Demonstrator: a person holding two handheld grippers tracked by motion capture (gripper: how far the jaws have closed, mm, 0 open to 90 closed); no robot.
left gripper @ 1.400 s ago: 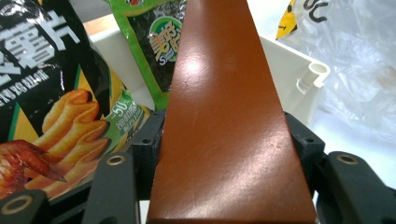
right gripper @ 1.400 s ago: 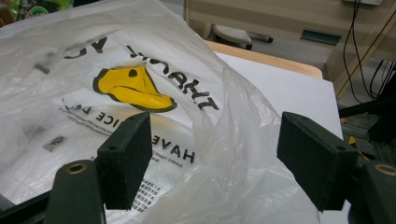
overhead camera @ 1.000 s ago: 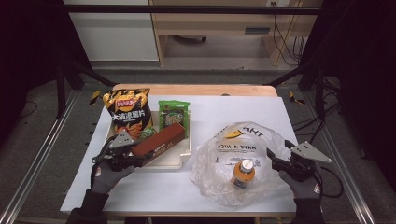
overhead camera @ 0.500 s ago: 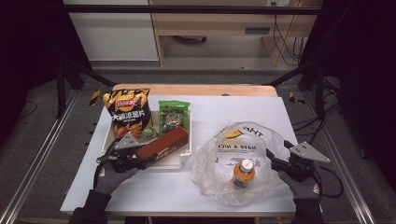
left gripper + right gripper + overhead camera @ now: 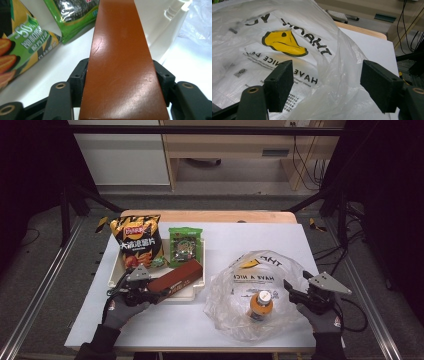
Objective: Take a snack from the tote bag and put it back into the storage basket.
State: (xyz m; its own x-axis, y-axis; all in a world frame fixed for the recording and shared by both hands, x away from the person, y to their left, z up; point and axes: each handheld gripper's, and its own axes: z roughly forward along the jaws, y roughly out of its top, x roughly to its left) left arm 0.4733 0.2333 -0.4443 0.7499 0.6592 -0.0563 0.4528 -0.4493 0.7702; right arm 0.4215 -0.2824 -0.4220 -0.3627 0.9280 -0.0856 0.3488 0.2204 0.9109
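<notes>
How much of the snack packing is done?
One thing looks packed: a bottle lies inside the plastic bag. In hand: the left tool grips the brown box at the tray, while the right tool is open at the bag's edge. Left: the box, chips and green packet.

Beyond your tongs, past the far edge of the white table (image 5: 320,237), you face a grey floor (image 5: 225,202) and a pale wooden desk (image 5: 235,142) with black cables (image 5: 300,155) hanging at its right end. A white cabinet (image 5: 120,155) stands left of that desk. Black frame bars (image 5: 200,129) cross overhead, and metal rails (image 5: 40,290) run along both sides of your tongs. The edges of the room lie in darkness.
</notes>
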